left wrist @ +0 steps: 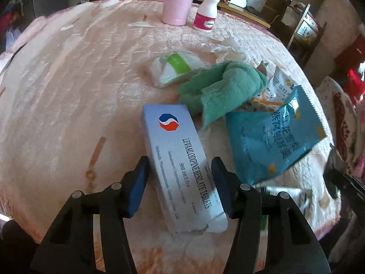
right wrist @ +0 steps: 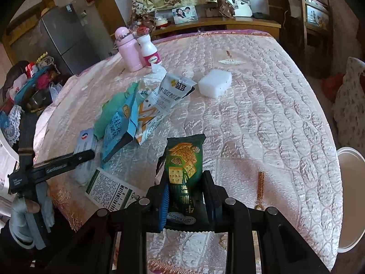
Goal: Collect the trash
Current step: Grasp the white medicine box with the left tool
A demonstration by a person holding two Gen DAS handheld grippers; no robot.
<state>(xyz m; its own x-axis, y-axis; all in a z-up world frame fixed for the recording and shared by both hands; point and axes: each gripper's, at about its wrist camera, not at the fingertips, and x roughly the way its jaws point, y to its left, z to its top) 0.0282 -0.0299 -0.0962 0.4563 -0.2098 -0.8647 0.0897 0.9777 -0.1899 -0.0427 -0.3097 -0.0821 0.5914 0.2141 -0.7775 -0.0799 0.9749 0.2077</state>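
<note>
A silver tablet box (left wrist: 178, 159) lies on the pink quilted table (left wrist: 68, 91), and my left gripper (left wrist: 180, 164) straddles it near its lower half, both blue pads against its long sides. The right wrist view shows that gripper (right wrist: 86, 155) over the same box (right wrist: 85, 138). My right gripper (right wrist: 186, 182) is shut on a green biscuit packet (right wrist: 184, 159), held upright above the table. Beside the box lie a blue snack pouch (left wrist: 271, 137), a green cloth (left wrist: 219, 86), a white-and-orange pouch (right wrist: 159, 100) and a crumpled white-green tissue pack (left wrist: 175, 67).
A pink bottle (left wrist: 178, 0) and a white pill bottle (left wrist: 206, 11) stand at the far edge. A white block (right wrist: 215, 82) lies mid-table. A flat white-green carton (right wrist: 111, 190) lies near the front edge. A white bin (right wrist: 351, 196) stands past the table's right side.
</note>
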